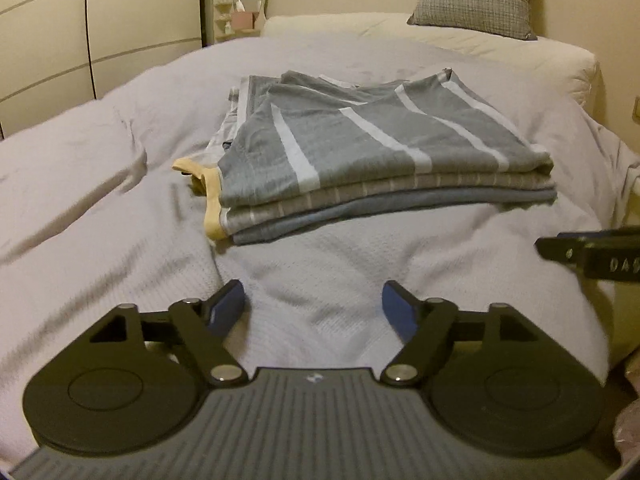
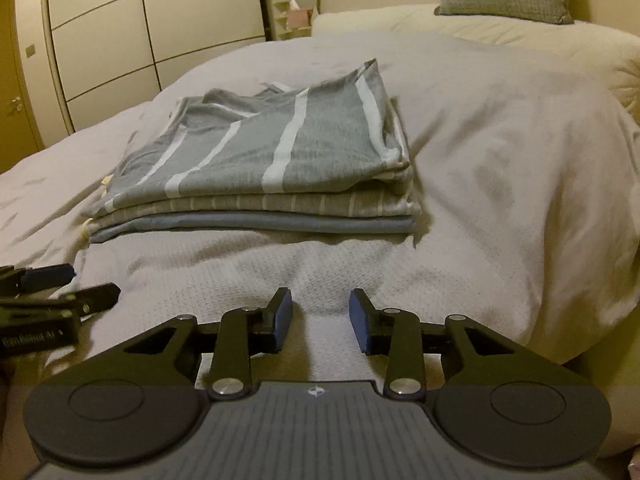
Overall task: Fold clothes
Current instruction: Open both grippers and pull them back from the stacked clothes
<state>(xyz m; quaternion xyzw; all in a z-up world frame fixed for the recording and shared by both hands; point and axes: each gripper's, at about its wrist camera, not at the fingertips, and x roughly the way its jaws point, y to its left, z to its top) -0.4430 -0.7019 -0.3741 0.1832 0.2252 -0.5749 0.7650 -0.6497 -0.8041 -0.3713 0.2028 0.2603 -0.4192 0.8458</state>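
Folded grey-and-white striped shirts (image 1: 372, 160) lie stacked on the pale lilac quilt (image 1: 100, 220) ahead of both tools, the lower layers showing only as edges. Left gripper (image 1: 313, 308) and right gripper (image 2: 320, 318) hang spread and empty. The right one appears at the left view's edge, cut off.

Both wrist views low over the bed (image 1: 100, 216), facing the headboard pillows, sharing the folded pile (image 2: 256, 168)

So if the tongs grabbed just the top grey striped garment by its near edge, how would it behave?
Likely floppy: the top striped garment is thin folded cloth with rumpled layers at the back, so it would probably unfold and drape. It looks light. It may drag the finely striped piece beneath, since they lie flush on a soft duvet. Both tongs, left and right, are open and apart from it.
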